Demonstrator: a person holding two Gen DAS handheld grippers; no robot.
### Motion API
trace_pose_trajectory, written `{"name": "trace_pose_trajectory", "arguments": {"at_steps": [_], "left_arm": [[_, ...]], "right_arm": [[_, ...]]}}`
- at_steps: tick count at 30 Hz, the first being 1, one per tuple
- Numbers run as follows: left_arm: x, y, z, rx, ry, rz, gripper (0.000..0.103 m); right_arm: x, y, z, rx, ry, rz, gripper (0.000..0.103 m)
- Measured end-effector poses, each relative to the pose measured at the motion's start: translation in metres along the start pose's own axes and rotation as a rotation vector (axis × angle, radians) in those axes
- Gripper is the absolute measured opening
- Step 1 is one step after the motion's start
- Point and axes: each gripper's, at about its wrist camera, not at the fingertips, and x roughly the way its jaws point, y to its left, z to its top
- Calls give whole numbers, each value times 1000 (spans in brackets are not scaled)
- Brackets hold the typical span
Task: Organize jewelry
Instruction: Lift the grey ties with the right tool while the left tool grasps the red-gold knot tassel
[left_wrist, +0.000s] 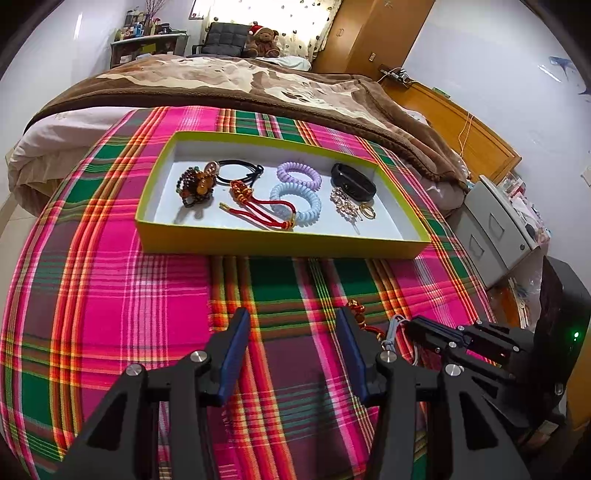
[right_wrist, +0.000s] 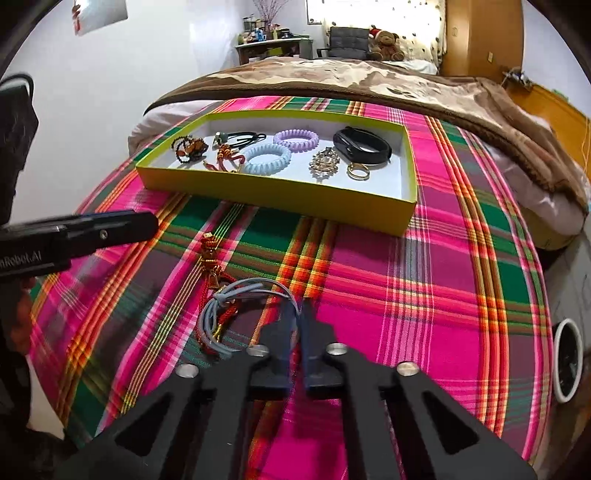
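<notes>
The plaid cloth (left_wrist: 147, 295) covers the near end of the bed, and its front half lies mostly bare, giving both hands room to move. Beyond it the brown blanket (left_wrist: 258, 85) takes over; on the right the cloth drops off toward a grey drawer cabinet (left_wrist: 495, 229).

Across the cloth's middle sits the yellow-green tray (left_wrist: 280, 243), shallow, white inside, its long side facing me. In it, from left to right: a beaded bracelet (left_wrist: 194, 184), a black hair tie (left_wrist: 240, 171), a red cord charm (left_wrist: 258, 206), a purple coil band (left_wrist: 299, 175) with a blue coil band (left_wrist: 295, 205) just in front of it, a crystal piece (left_wrist: 345, 206), a gold ring (left_wrist: 367, 212) and a black wristband (left_wrist: 352, 177).

Still outside the tray, near the front edge, a grey hair tie (right_wrist: 236, 306) lies tangled over a second red charm (right_wrist: 210, 258).

The left tongs (left_wrist: 293, 321) hang apart over bare cloth, nothing between them. The right tongs (right_wrist: 300, 314) are drawn together, tips at the grey hair tie's loop; I cannot tell whether they have pinched it.
</notes>
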Motion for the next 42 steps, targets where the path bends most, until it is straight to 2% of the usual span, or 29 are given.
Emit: {"name": "trace_pose_trajectory", "arguments": {"at_steps": [3, 8, 15, 18, 19, 20, 21, 22, 24, 27, 28, 31, 35, 38, 40, 42], "left_arm": [[1, -4, 0, 5, 4, -1, 50], [1, -9, 2, 6, 7, -7, 50], [12, -26, 2, 29, 26, -12, 50], [15, -35, 0, 49, 36, -15, 50], [15, -37, 0, 52, 38, -20, 50], [16, -38, -1, 50, 38, -21, 50], [16, -38, -1, 48, 38, -20, 50], [15, -39, 0, 49, 37, -19, 50], [15, -40, -1, 53, 37, -12, 50], [15, -38, 0, 50, 38, -7, 50], [15, -39, 0, 52, 38, -9, 50], [16, -38, 0, 55, 43, -10, 50], [17, -39, 1, 59, 44, -11, 50], [17, -40, 0, 55, 45, -9, 50], [16, -39, -1, 54, 41, -10, 50], [15, -39, -1, 53, 41, -10, 50]], "right_arm": [[-6, -3, 0, 26, -26, 29, 1], [-35, -21, 5, 123, -135, 72, 1], [-64, -29, 12, 156, -229, 139, 1], [-66, -34, 12, 188, -243, 222, 1], [-65, -35, 13, 202, -245, 254, 1], [-63, -34, 13, 189, -238, 222, 1], [-59, -30, 15, 161, -223, 152, 1], [-55, -31, 14, 161, -212, 144, 1], [-47, -36, 13, 198, -187, 227, 1], [-32, -33, 12, 183, -123, 177, 1], [-27, -32, 12, 178, -109, 190, 1], [-22, -29, 10, 184, -106, 248, 1], [-29, -42, 14, 278, -216, 392, 1], [-19, -50, 20, 350, -195, 434, 1], [-9, -58, 19, 418, -177, 498, 1], [-7, -63, 16, 471, -195, 576, 1]]}}
